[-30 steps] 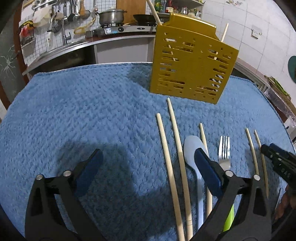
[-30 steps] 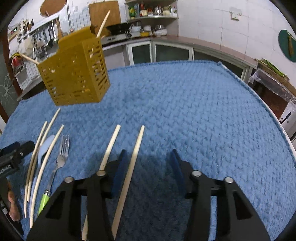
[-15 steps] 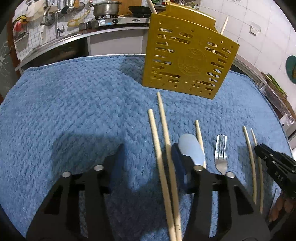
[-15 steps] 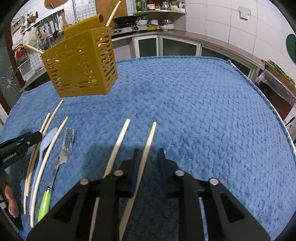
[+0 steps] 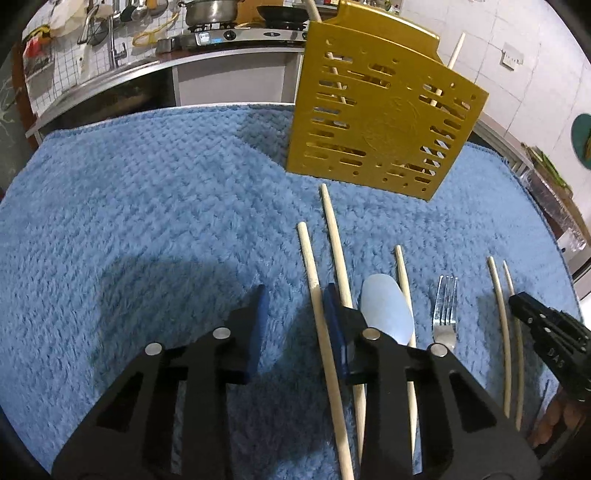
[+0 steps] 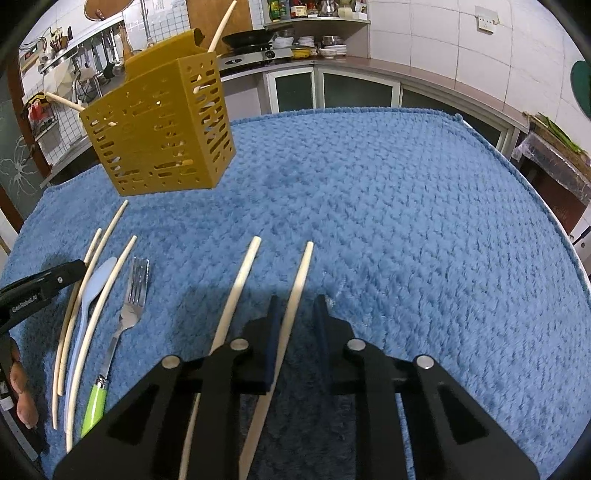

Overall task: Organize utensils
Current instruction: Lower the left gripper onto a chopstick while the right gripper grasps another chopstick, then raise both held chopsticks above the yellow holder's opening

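A yellow slotted utensil holder (image 5: 380,122) (image 6: 159,136) stands at the back of the blue towel (image 5: 147,203) with chopsticks sticking out of it. Several chopsticks, a pale blue spoon (image 5: 386,314) and a green-handled fork (image 6: 129,306) lie in front of it. My left gripper (image 5: 295,291) straddles the leftmost chopstick (image 5: 314,280). Its jaws are closing: the stick lies against the right pad and a gap shows at the left pad. My right gripper (image 6: 296,299) straddles the rightmost chopstick (image 6: 299,280), which lies by the left pad with a gap at the right pad.
A second loose chopstick (image 6: 240,280) lies just left of my right gripper. The towel's right part (image 6: 424,221) is bare. Behind the table run a kitchen counter, a stove with a pot (image 5: 210,13) and a tiled wall. A person's fingers (image 6: 20,387) show at the left edge.
Both grippers' jaws have narrowed from wide apart to close around one chopstick each. The left wrist view has edged forward toward the holder. The right gripper has stayed in place.
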Demonstrator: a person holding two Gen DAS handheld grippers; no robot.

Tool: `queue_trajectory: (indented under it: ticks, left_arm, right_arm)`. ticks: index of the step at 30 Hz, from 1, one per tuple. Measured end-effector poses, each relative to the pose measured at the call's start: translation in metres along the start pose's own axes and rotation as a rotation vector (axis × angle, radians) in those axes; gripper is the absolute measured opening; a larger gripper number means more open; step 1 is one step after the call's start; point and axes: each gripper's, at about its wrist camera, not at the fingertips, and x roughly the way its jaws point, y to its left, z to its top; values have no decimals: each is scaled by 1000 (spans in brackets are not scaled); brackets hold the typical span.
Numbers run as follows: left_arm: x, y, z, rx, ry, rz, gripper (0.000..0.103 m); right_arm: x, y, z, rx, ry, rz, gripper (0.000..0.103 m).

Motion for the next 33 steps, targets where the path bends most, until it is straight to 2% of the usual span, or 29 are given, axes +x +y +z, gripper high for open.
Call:
queue_trajectory:
  ticks: [6, 11, 13, 15, 19, 27, 33]
  left_arm:
    - [7, -9, 7, 25, 12, 26, 30]
    - [14, -16, 14, 51, 18, 42, 29]
    - [15, -17, 15, 65, 13, 52, 26]
    - [16, -16, 17, 63, 10, 61, 18]
    - [16, -10, 22, 36, 19, 30, 7]
    - [8, -5, 22, 9, 8, -4, 4]
    - [-19, -2, 22, -11, -58, -25, 4]
  right_arm:
    - [3, 5, 5, 4, 17, -38, 19]
    - [7, 7, 9, 9, 19, -53, 14]
    - [9, 7, 10, 14, 19, -46, 11]
    - [10, 8, 11, 17, 23, -47, 10]
    - [11, 8, 13, 25, 34, -42, 9]
    - [6, 0, 16, 71, 38, 5, 8]
    - [-3, -3, 19, 92, 2, 33, 7]
